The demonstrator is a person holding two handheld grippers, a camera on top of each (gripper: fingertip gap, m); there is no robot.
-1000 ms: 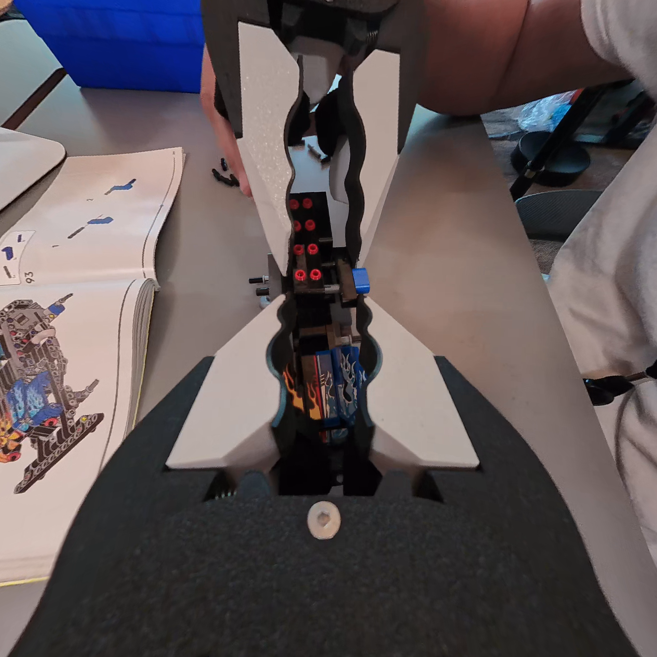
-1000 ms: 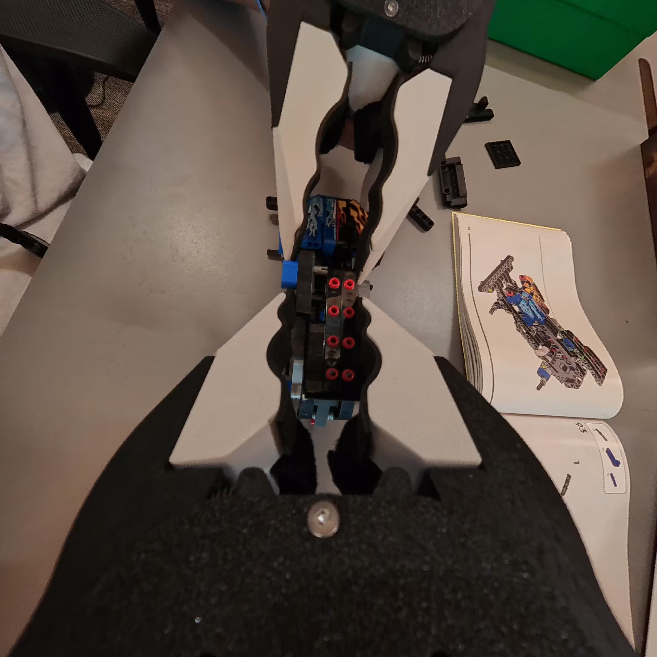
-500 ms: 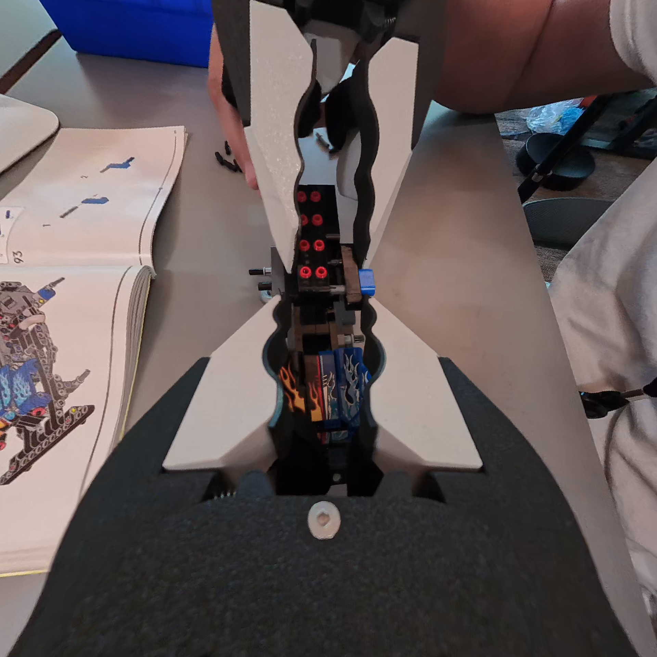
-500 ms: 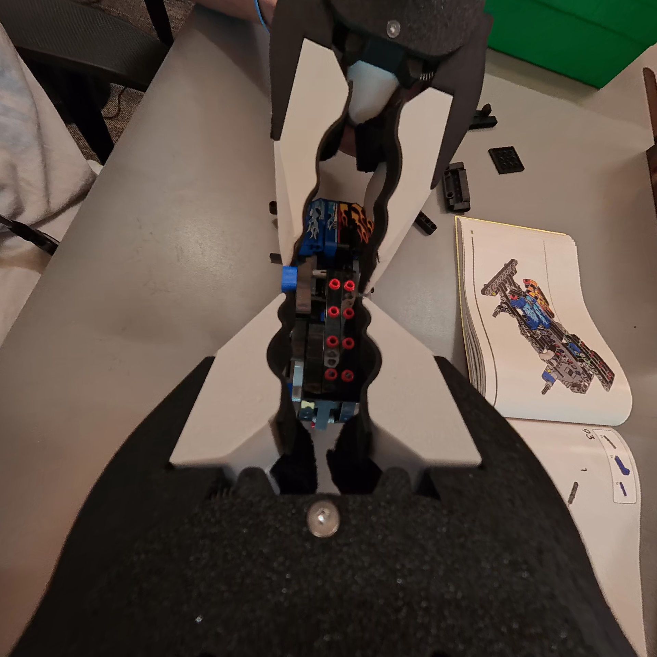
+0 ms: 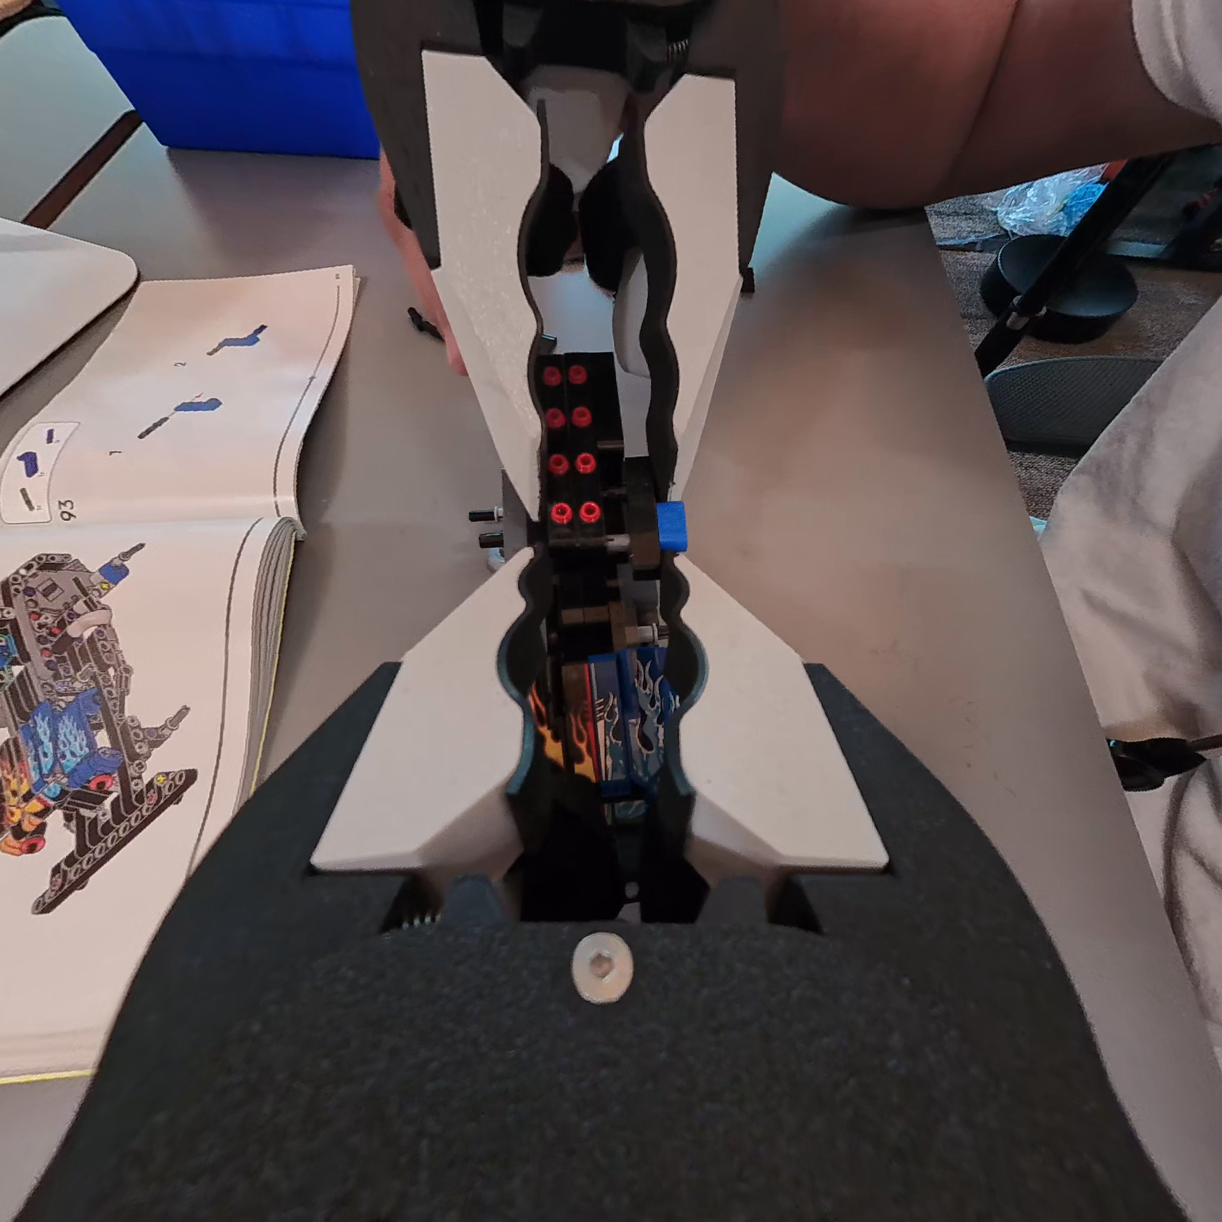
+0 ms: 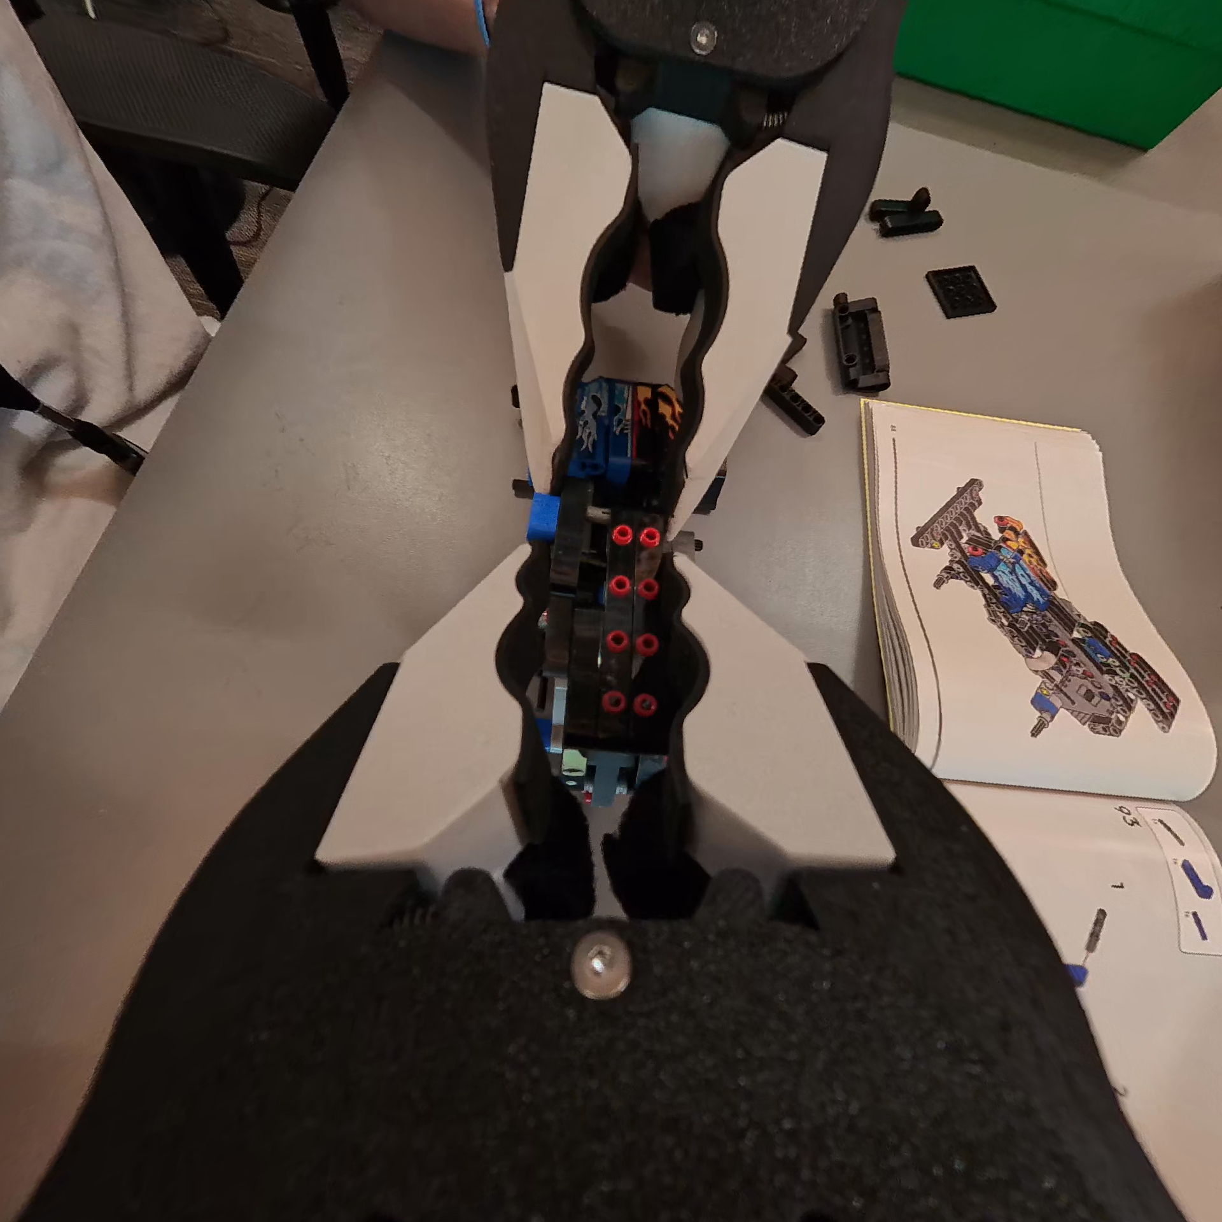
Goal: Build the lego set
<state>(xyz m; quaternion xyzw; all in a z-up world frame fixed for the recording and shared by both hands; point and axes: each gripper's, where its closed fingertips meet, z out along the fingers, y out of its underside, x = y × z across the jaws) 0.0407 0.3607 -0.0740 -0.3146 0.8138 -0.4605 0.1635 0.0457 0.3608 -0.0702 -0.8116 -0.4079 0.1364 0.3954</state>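
The lego model (image 5: 569,463) is a long black build with red pins, a blue piece (image 5: 673,526) jutting from its side, and blue and orange flame panels (image 5: 615,721) at one end. It is held above the grey table between both grippers, which face each other. My left gripper (image 5: 598,562) is shut on the flame-panel end. My right gripper (image 6: 602,555) is shut on the red-pinned end of the lego model (image 6: 628,615). The tips of the two grippers nearly meet at the model's middle. The right gripper (image 5: 605,489) shows opposite in the left wrist view, and the left gripper (image 6: 615,502) in the right wrist view.
An open instruction booklet (image 5: 132,595) (image 6: 992,595) lies beside the model. Loose black pieces (image 6: 859,344) lie beyond it, near a green bin (image 6: 1058,59). A blue bin (image 5: 231,66) stands at the back. A person's arm (image 5: 926,99) rests over the table edge. Both grippers' tips are close together, under 4 cm apart.
Both grippers keep their hold on the model. The pair has only wobbled slightly over the table; the booklet shifts a little in both views.
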